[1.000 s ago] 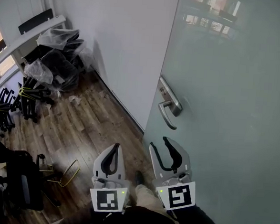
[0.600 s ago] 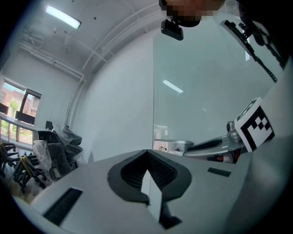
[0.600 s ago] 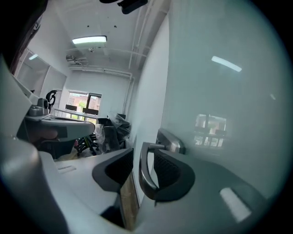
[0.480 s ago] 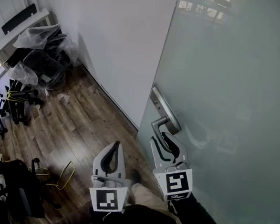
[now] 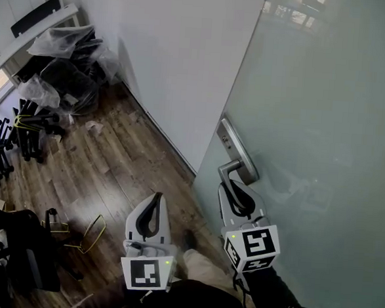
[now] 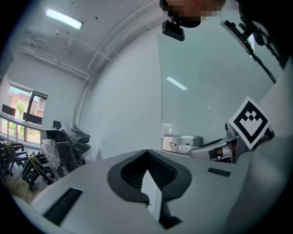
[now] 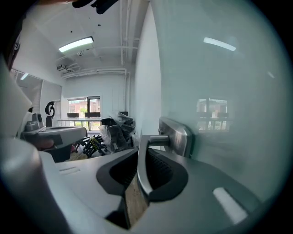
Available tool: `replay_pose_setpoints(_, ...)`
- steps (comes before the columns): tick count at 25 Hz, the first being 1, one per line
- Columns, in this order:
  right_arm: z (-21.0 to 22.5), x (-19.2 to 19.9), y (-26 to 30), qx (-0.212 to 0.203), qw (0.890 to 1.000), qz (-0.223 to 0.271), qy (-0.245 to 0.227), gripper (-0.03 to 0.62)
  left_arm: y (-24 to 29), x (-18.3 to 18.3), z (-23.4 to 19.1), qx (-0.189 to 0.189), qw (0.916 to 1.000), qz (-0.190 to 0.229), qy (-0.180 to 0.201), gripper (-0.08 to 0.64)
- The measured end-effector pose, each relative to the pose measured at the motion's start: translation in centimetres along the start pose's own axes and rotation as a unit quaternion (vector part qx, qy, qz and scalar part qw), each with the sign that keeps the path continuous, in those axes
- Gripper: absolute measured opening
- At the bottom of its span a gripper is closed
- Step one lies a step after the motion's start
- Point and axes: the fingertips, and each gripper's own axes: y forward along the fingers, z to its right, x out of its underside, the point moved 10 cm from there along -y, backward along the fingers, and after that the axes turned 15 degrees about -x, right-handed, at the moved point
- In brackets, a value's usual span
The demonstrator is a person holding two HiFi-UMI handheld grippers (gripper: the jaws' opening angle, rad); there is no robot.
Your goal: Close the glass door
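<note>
The frosted glass door fills the right side of the head view, its free edge next to the white wall. A metal lever handle hangs from a steel plate by that edge. My right gripper reaches up to the lever; its jaws are closing with the lever between them and the pads against it. My left gripper hangs free to the left over the floor, shut and holding nothing. The left gripper view shows the handle plate ahead to the right.
Plastic-wrapped office chairs are piled in the far left corner, with black chair bases beside them. A dark chair and a yellow wire frame stand on the wooden floor at lower left. The person's shoe shows between the grippers.
My right gripper has moved forward onto the door handle and its wide-open jaws have narrowed round the lever. The left gripper has stayed shut.
</note>
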Motion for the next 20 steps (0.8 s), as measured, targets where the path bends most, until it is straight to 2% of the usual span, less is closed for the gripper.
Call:
replay_pose_setpoints(7, -4.2, 0.3, 0.1, -0.035, 0.999, -0.012, -0.004, 0.058, -4.8, -0.3, -2.9, -0.033, 0.9994, 0.013, 0.002, -0.005)
replay_pose_setpoints(13, -10.1, 0.5, 0.8, -0.083, 0.996, -0.02, -0.027, 0.06, -11.4, -0.5, -6.4, -0.078, 0.9967, 0.025, 0.006, -0.005)
replay_pose_setpoints(20, -17.2, 1.1, 0.3, -0.152, 0.987, -0.028, -0.05, 0.061, -19.5, -0.8, -8.3, -0.123, 0.9918, 0.033, 0.012, -0.005)
